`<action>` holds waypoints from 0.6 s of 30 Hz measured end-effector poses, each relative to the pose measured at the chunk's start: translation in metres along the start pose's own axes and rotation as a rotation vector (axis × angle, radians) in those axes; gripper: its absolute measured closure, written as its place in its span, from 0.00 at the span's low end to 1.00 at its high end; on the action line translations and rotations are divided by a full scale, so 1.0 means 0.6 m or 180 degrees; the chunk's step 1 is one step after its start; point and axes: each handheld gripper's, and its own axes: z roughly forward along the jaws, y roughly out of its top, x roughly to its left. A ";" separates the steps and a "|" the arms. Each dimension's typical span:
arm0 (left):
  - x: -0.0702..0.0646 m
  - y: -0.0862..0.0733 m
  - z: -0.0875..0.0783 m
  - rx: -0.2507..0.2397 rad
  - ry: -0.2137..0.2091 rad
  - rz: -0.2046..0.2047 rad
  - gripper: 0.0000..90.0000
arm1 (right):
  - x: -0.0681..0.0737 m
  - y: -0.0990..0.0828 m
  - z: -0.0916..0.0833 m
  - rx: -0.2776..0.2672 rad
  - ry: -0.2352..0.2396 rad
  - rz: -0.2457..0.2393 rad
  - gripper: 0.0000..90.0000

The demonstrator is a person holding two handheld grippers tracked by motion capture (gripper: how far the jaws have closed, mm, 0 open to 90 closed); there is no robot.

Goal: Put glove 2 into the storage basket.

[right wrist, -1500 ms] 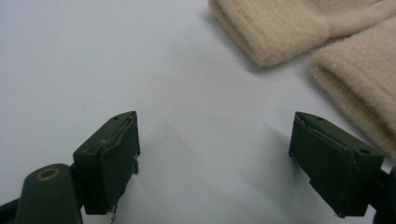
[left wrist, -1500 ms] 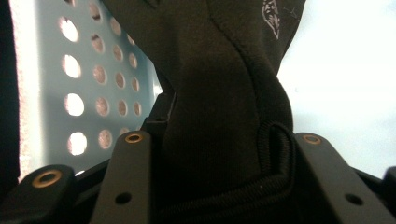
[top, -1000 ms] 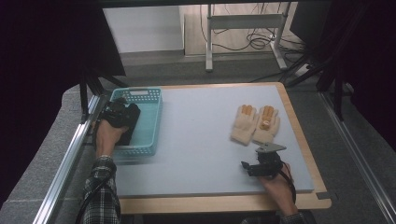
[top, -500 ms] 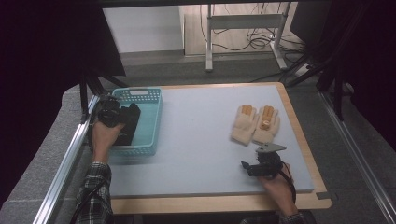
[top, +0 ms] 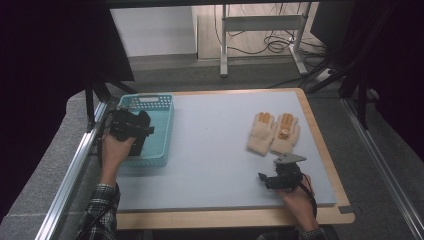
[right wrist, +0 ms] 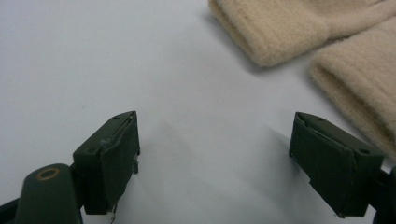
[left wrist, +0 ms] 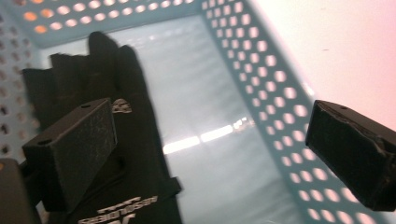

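Note:
A black glove (left wrist: 135,140) with white lettering lies flat in the teal basket (top: 162,107), along its left side. My left gripper (top: 131,126) hovers just above it. Its jaws have just been opening and now stand wide, left gripper (left wrist: 205,126) open with only air between the pads. A pair of beige gloves (top: 274,132) with orange fingertips lies on the mat at the right. My right gripper (top: 265,179) rests near the front edge below that pair, right gripper (right wrist: 215,140) open and empty, with the beige cuffs (right wrist: 280,28) just beyond its jaws.
The perforated basket wall (left wrist: 261,93) runs under my left gripper's right jaw. The grey mat (top: 215,150) lies on a wooden table with a raised rim (top: 320,130). A metal rail (top: 75,170) runs along the left side.
My left gripper has risen a little over the basket's left side, leaving the black glove lying inside. The right gripper has stayed where it was.

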 end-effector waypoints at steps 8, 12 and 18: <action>-0.052 -0.009 -0.008 -0.0131 -0.0167 0.0254 0.03 | 0.000 0.000 0.000 0.0003 0.0009 0.0009 0.18; -0.079 -0.013 -0.008 -0.0147 -0.0293 0.0379 0.03 | 0.000 0.000 0.000 0.0004 0.0009 0.0011 0.18; -0.127 -0.018 -0.003 -0.0153 -0.0453 0.0583 0.03 | 0.000 0.000 0.000 0.0007 0.0011 0.0015 0.18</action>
